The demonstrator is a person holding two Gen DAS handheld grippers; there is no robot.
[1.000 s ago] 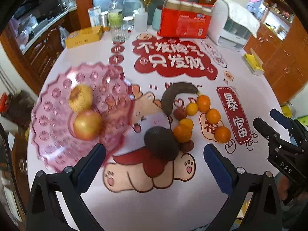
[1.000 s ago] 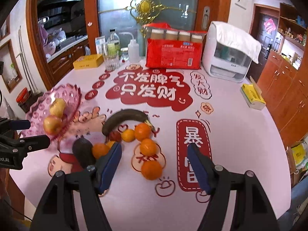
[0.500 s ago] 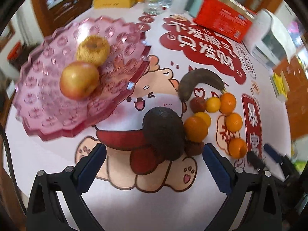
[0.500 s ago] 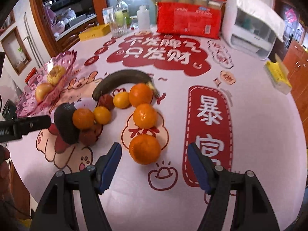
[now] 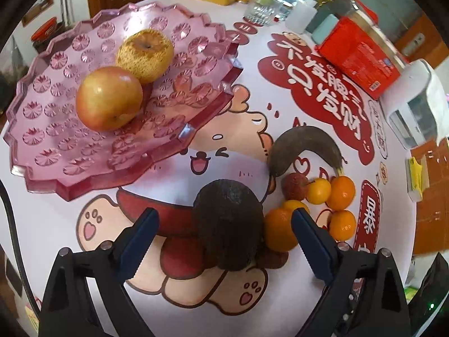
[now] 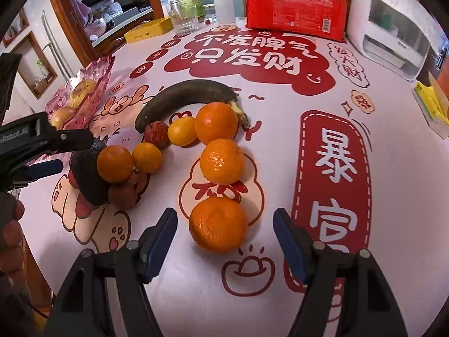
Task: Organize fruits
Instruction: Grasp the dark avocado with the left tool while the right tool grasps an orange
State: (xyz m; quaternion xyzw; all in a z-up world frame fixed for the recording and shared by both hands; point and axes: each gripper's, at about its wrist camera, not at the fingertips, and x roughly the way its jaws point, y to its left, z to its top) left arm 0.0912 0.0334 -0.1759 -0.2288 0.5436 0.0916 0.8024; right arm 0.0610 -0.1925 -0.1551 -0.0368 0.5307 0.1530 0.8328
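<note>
A dark avocado (image 5: 228, 224) lies on the printed tablecloth between the fingers of my left gripper (image 5: 224, 219). Its jaws are closing, and there is still a gap on each side. The right wrist view shows this gripper (image 6: 75, 154) at the left edge, over the avocado (image 6: 87, 179). My right gripper (image 6: 226, 219) is open and straddles the nearest orange (image 6: 218, 224) without touching it. Several more oranges (image 6: 221, 161), a blackened banana (image 6: 185, 98) and small red fruits (image 6: 157, 134) lie beyond. The pink glass plate (image 5: 84, 146) holds an apple (image 5: 109, 98) and a pear (image 5: 144, 53).
At the table's far side stand a red package (image 6: 294, 8), a white appliance (image 6: 393, 28), bottles and a glass (image 6: 185, 19), and a yellow box (image 6: 148, 32). A tissue box (image 6: 432, 109) sits at the right edge. The person's hand (image 6: 11, 224) shows at lower left.
Both grippers have sunk toward the fruit. The left one rolled and its jaws narrowed around the avocado. The right one now has the nearest orange between its fingers.
</note>
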